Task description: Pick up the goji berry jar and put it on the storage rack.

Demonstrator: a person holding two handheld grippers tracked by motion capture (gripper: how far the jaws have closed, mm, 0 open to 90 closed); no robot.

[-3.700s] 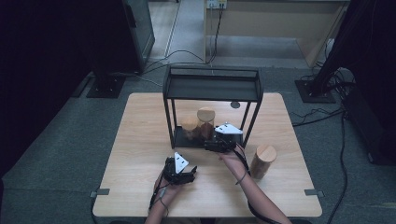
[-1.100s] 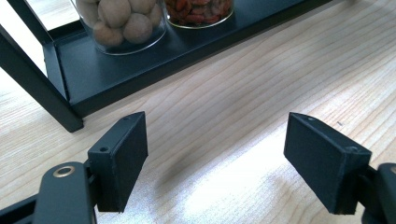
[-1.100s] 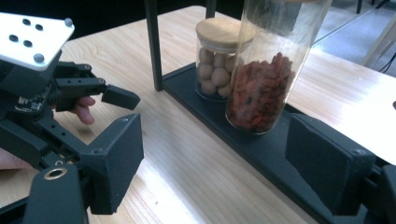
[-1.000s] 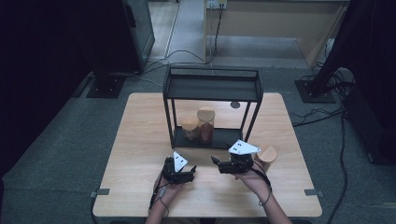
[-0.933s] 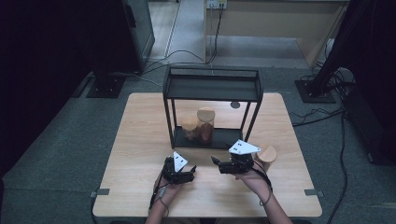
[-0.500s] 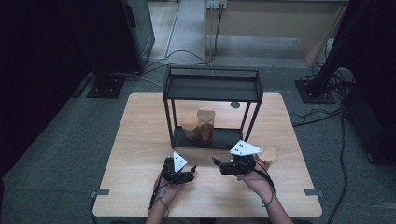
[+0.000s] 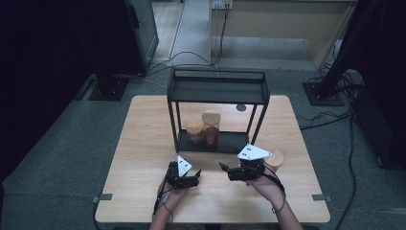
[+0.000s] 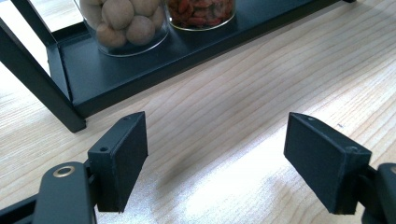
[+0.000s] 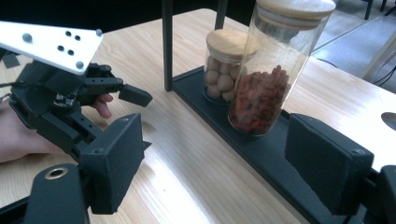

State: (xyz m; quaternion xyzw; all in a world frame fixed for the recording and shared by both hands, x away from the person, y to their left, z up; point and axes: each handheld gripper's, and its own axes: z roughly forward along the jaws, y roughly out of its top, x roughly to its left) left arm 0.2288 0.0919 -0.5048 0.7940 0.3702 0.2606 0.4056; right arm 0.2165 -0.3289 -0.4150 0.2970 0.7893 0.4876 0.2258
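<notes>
Both grippers hover empty near the table's (image 7: 143, 143) front edge: the left gripper (image 8: 215, 154) has its jaws apart over bare wood, and the right gripper (image 9: 212, 163) is spread wide, facing the rack (image 7: 218, 86). Two jars stand on the rack's bottom shelf, the tall berry jar (image 9: 273, 70) touching the short nut jar (image 9: 226, 70). A third jar (image 7: 274, 159) waits by the right edge (probably next to be shelved), just beside the right hand.

2 lidded glass jars (image 7: 203, 128) upright, shelf (image 7: 225, 142)
</notes>
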